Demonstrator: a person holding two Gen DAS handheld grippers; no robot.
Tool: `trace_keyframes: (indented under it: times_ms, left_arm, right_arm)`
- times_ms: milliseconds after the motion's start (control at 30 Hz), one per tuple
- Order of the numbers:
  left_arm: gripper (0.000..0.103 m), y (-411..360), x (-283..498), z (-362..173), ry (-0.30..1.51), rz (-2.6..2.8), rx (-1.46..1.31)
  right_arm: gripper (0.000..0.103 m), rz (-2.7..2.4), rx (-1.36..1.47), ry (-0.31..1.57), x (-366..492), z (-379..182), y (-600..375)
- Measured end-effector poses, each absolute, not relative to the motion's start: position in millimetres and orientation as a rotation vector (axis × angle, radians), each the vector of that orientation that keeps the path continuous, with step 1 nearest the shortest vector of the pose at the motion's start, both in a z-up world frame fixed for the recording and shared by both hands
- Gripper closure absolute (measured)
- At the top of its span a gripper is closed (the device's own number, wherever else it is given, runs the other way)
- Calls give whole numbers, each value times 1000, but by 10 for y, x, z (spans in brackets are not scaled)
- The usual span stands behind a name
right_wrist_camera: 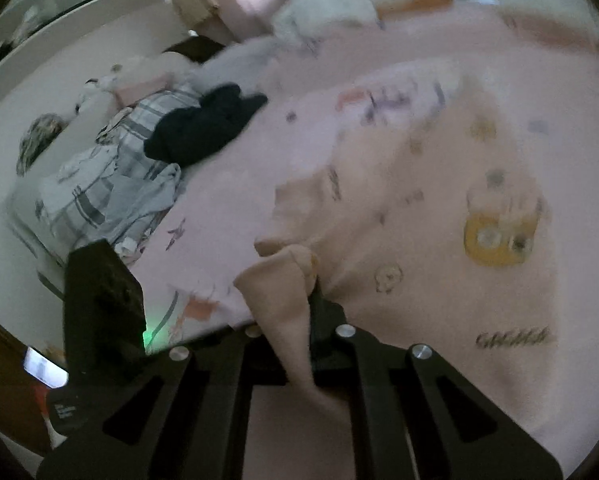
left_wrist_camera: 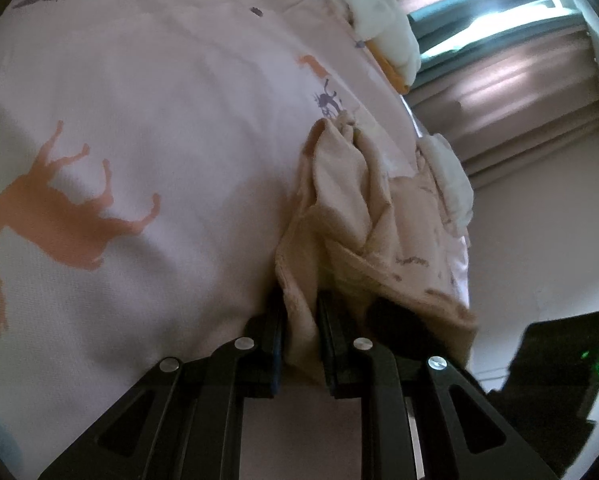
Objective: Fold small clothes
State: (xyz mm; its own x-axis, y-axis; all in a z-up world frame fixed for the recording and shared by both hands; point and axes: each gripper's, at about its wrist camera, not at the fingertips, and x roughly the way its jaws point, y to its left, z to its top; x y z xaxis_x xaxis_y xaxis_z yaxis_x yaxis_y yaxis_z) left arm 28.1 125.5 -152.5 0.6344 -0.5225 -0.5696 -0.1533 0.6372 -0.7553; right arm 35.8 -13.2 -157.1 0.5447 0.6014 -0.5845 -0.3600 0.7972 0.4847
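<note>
A small beige garment (left_wrist_camera: 351, 208) with little printed motifs lies bunched on the pink bedsheet (left_wrist_camera: 159, 92). My left gripper (left_wrist_camera: 301, 312) is shut on a fold of its edge, the cloth pinched between both black fingers. In the right wrist view the same beige garment (right_wrist_camera: 427, 208) spreads over the bed, showing a yellow cartoon print and dark lettering. My right gripper (right_wrist_camera: 295, 300) is shut on another bunched corner of it, which hangs down between the fingers. This view is blurred.
The pink sheet carries orange and grey animal prints. White clothes (left_wrist_camera: 383, 28) sit near the bed's far edge by the curtain (left_wrist_camera: 511, 92). A dark garment (right_wrist_camera: 203, 124) and plaid and grey clothes (right_wrist_camera: 111, 188) are piled at the left. The other gripper's black body (right_wrist_camera: 99, 304) stands close by.
</note>
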Motion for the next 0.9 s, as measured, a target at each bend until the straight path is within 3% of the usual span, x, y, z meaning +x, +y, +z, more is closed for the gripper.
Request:
trace_keyframes:
  times_ms: [233,400,567,733,900]
  left_arm:
    - [83,1442,264,-1581,885,-277,-1032]
    - [83,1410,229,-1511,864,-222,-970]
    - [83,1440,205,-1514,853,-218,-987]
    - [83,1434,184,-1469,835,-189,-944]
    - [83,1436,197,-1473,842,-186,-934]
  right_arm:
    - [91,628,256,832,253,-1554,-109]
    - [86,666,252,901,131,-1736,-152]
    - [64,756,255,914,47,-1561,-196]
    - [48,663,320,799,326,-1216,-385]
    - [48,529,270,823,913,-1199,-208]
